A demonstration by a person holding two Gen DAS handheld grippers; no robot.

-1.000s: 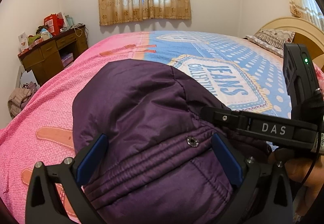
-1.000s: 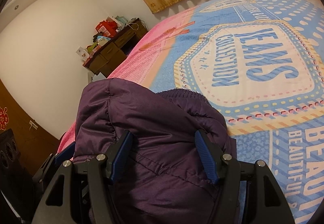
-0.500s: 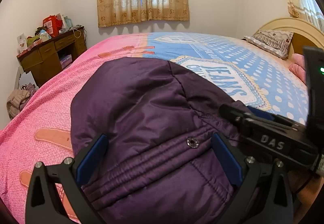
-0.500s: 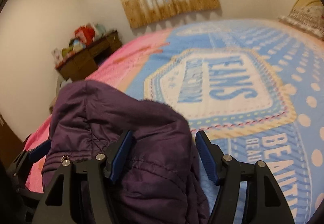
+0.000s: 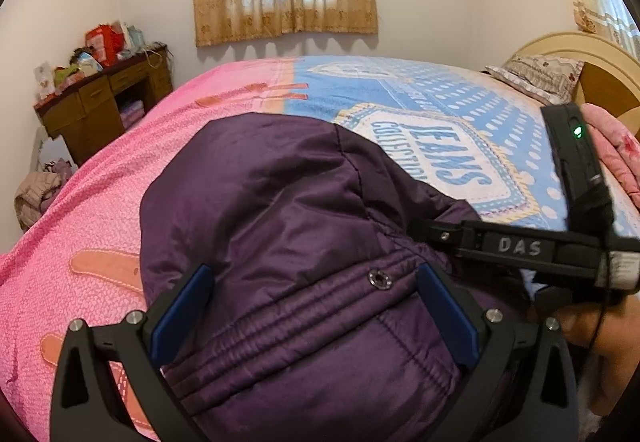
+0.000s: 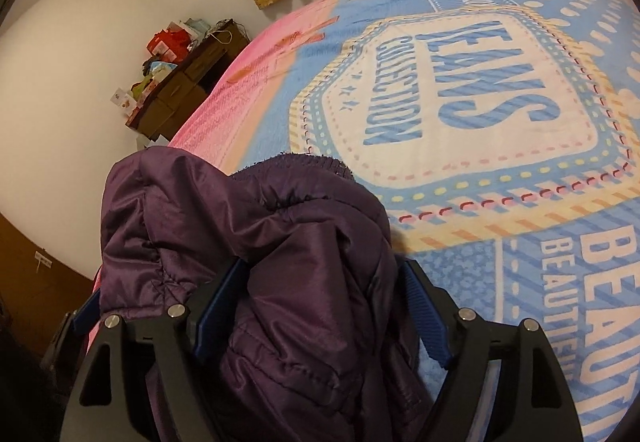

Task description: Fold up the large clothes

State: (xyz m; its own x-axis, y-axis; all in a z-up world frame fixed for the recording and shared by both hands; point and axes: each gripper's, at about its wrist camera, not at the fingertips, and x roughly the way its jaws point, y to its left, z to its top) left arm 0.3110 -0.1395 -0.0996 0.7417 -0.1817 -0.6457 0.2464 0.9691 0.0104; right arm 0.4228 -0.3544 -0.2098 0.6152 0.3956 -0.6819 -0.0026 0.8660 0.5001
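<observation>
Across the bed (image 5: 120, 210), with its pink and blue cover, a purple padded jacket (image 5: 280, 242) lies bunched in a heap near the close edge. Beyond stands a brown desk (image 5: 104, 102) piled with clutter. Both grippers sit over the jacket: the left gripper (image 5: 316, 306) has its jaws wide apart with fabric between them, unpinched; the right gripper (image 6: 320, 306) has jaws opening, a jacket fold between them.
</observation>
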